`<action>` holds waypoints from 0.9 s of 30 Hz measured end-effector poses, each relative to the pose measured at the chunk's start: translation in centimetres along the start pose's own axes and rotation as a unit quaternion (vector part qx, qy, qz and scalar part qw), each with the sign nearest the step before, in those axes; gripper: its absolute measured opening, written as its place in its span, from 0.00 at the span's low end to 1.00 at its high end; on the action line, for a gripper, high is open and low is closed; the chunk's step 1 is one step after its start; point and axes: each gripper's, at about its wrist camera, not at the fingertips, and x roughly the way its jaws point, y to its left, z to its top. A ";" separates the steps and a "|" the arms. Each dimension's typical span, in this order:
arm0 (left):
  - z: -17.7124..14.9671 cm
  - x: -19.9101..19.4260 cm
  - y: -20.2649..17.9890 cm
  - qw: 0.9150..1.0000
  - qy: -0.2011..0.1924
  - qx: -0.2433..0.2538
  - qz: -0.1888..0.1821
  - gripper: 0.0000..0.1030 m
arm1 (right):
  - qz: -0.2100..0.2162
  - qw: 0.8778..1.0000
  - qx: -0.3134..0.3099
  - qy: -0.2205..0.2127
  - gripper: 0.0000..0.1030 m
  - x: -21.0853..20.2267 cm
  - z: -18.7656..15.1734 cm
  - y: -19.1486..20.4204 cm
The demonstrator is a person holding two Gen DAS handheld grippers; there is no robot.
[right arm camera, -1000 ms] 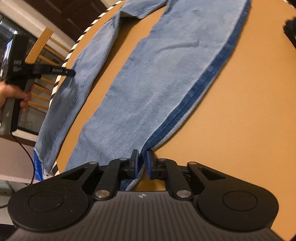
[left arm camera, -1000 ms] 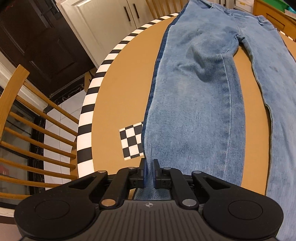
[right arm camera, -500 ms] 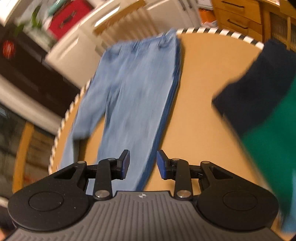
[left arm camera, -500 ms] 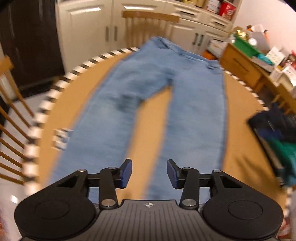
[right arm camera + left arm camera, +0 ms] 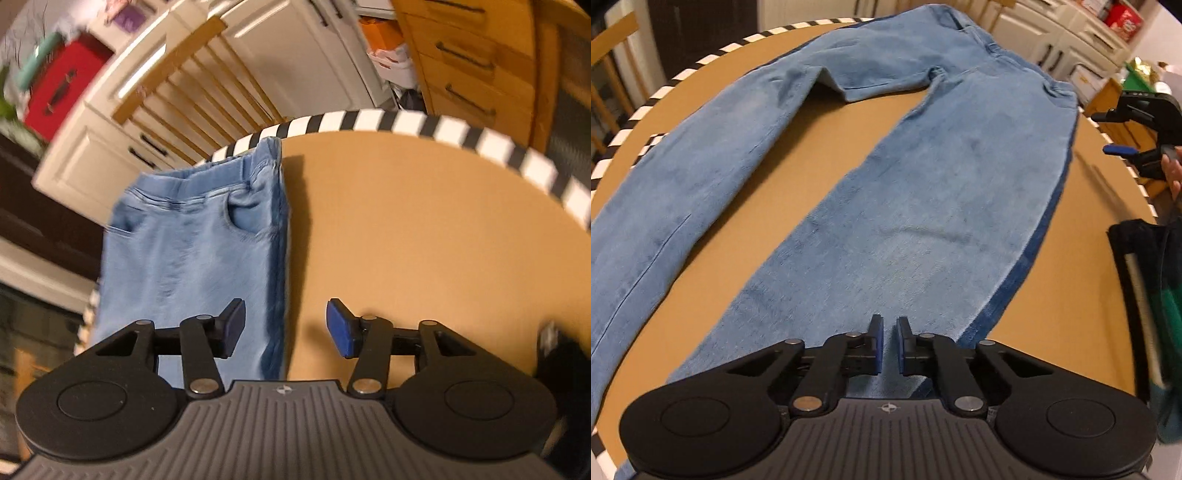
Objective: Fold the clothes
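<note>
Light blue jeans (image 5: 923,192) lie flat on the round brown table (image 5: 820,147), legs spread, waist at the far side. My left gripper (image 5: 889,345) sits over the hem of the right leg, its jaws nearly closed with a narrow gap; I cannot tell whether cloth is pinched. My right gripper (image 5: 284,326) is open and empty above the waist end of the jeans (image 5: 192,243), straddling their dark side seam. It also shows in the left wrist view (image 5: 1141,144) at the far right.
A dark and green pile of clothes (image 5: 1156,314) lies at the table's right edge. The table rim (image 5: 406,122) is striped black and white. A wooden chair (image 5: 192,88) and white cabinets (image 5: 295,48) stand behind the table.
Both grippers let go of the leg hems and opened. The left moved to the right leg's hem and nearly closed. The right moved up to the waist and opened wider.
</note>
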 end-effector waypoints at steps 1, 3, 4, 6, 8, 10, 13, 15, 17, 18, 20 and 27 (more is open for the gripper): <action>0.0 0.0 -0.1 1.000 0.003 -0.003 0.007 0.08 | -0.001 1.000 -0.008 0.004 0.50 0.6 0.4 0.1; -0.2 -0.1 -0.5 1.000 0.006 -0.002 0.020 0.08 | 0.004 1.000 -0.018 0.013 0.50 1.8 1.2 0.4; -0.3 -0.1 -0.8 1.000 0.008 0.000 0.026 0.08 | 0.005 1.000 -0.023 0.014 0.50 2.4 1.6 0.6; -0.1 -0.2 -1.2 0.999 0.010 0.004 0.038 0.08 | 0.002 0.999 -0.035 0.018 0.51 3.3 2.3 1.1; 0.3 0.1 -1.5 0.999 0.016 0.003 0.046 0.09 | -0.001 0.999 -0.043 0.027 0.51 3.8 2.6 1.4; 0.7 0.2 -1.6 0.999 0.021 0.000 0.050 0.09 | -0.002 0.998 -0.049 0.032 0.53 4.3 3.0 1.6; 1.1 0.3 -1.6 0.998 0.028 -0.004 0.053 0.09 | 0.001 0.998 -0.057 0.040 0.55 5.2 3.2 2.2; 1.3 0.4 -1.7 0.998 0.031 -0.005 0.055 0.09 | 0.003 0.997 -0.068 0.040 0.57 5.6 3.2 2.5; 1.4 0.3 -1.9 0.998 0.032 -0.003 0.059 0.09 | 0.010 0.996 -0.077 0.038 0.58 6.0 3.2 2.9; 1.4 0.3 -2.0 0.998 0.032 -0.003 0.060 0.09 | 0.012 0.996 -0.080 0.039 0.58 6.1 3.3 3.0; 1.5 0.1 -2.1 0.998 0.032 -0.001 0.062 0.09 | 0.015 0.995 -0.086 0.040 0.59 6.2 3.3 3.4; 1.6 0.0 -2.3 0.998 0.030 -0.001 0.063 0.09 | 0.003 0.994 -0.105 0.037 0.10 6.6 3.2 3.6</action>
